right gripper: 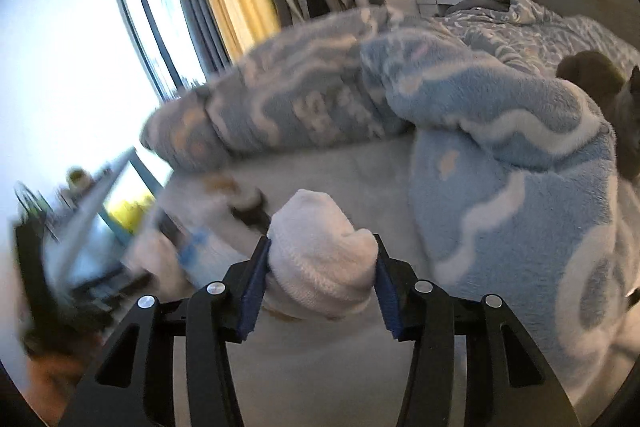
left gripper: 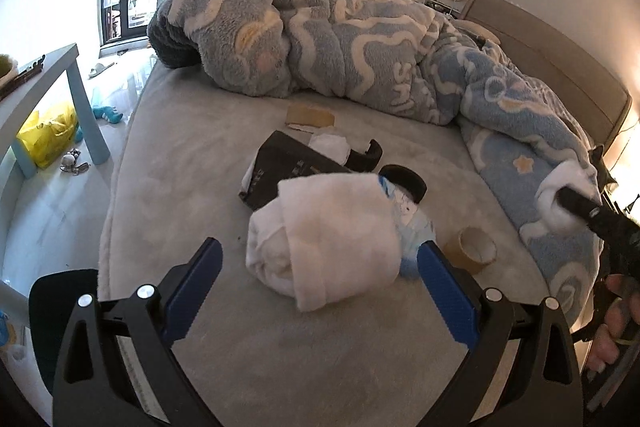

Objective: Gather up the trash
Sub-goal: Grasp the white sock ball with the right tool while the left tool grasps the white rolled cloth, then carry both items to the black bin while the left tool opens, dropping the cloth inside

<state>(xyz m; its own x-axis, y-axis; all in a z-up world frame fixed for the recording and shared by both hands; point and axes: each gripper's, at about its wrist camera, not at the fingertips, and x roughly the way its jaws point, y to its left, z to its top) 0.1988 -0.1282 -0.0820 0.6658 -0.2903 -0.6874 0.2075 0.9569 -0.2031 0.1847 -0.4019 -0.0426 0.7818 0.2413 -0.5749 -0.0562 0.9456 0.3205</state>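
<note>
Right tool [right gripper: 322,259] clamps white sock [right gripper: 320,259]; left tool [left gripper: 320,259] wide around white bundle [left gripper: 324,243] on bed [left gripper: 180,195].

Bed sheet [left gripper: 280,367]: grey, matt, short-napped cloth. Blanket [left gripper: 360,47], upper frame: thick fleece, fuzzy. White bundle [left gripper: 320,247], centre: soft cloth, matt. White sock [right gripper: 320,263], centre of right wrist view: ribbed knit. Tape roll [left gripper: 476,247], lower right: brown, smooth. Cardboard scrap [left gripper: 310,115]: matt paper. Black packet [left gripper: 280,167]: slightly glossy.
</note>
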